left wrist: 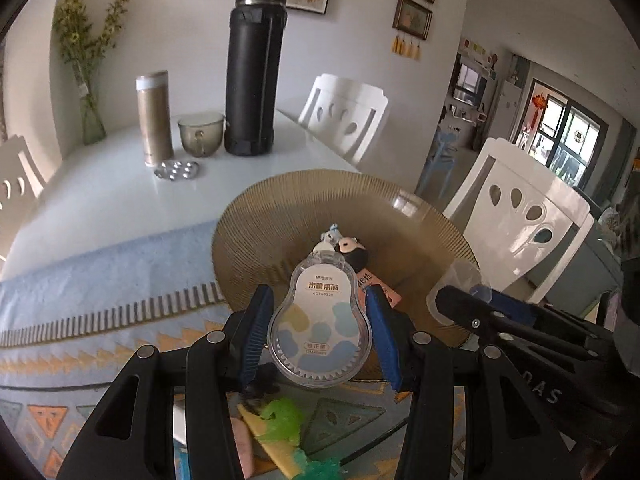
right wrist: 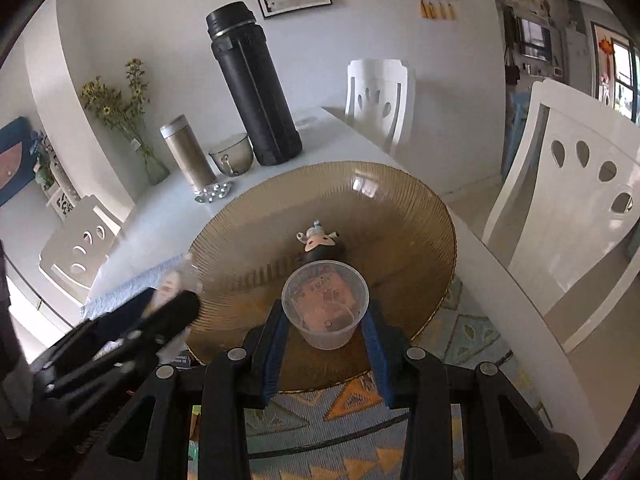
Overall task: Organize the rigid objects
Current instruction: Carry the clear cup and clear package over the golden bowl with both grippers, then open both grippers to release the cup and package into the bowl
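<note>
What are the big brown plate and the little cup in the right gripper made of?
The big brown plate looks like amber-tinted glass: it is see-through, glossy, with fine radial ribs and a bright window glint. The little cup in the right gripper seems thin frosted plastic: cloudy, translucent walls show pink behind them.

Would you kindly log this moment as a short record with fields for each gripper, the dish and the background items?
left gripper: shut on clear pear-shaped correction tape refill, above dish edge
right gripper: shut on small translucent plastic cup, upright
ribbed amber glass dish: holds small dark figurine
table rear: tall black flask, gold tumbler, smoky glass cup
</note>
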